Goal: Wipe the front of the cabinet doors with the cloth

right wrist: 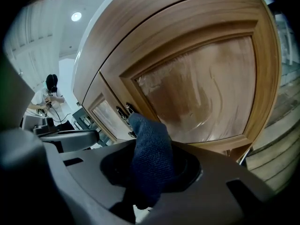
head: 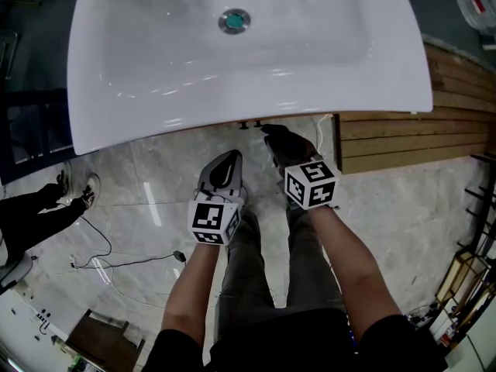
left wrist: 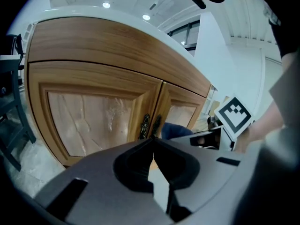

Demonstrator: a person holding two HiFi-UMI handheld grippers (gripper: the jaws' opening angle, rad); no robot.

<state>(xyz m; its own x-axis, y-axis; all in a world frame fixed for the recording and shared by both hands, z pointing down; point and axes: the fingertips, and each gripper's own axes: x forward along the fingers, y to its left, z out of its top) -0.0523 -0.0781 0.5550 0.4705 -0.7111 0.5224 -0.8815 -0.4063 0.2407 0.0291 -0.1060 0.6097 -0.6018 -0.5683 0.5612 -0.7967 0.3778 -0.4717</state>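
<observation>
1. Below the white basin (head: 155,91), both grippers point at the wooden cabinet doors (right wrist: 201,93), side by side above the marble floor (head: 403,215).
2. The right gripper (head: 275,136) pinches the dark blue cloth (right wrist: 150,158) between its jaws. The cloth stands up out of the jaw tips as a folded wad.
3. The cloth's free end sits just beside the dark door handles (left wrist: 151,125), where the two doors meet, low on the right-hand door. Whether it presses against the wood cannot be told.
4. The left gripper (left wrist: 153,143) has its jaws pressed together at the tips with nothing between them. It is aimed toward the same handles, close beside the right gripper and apart from the cloth.
</observation>
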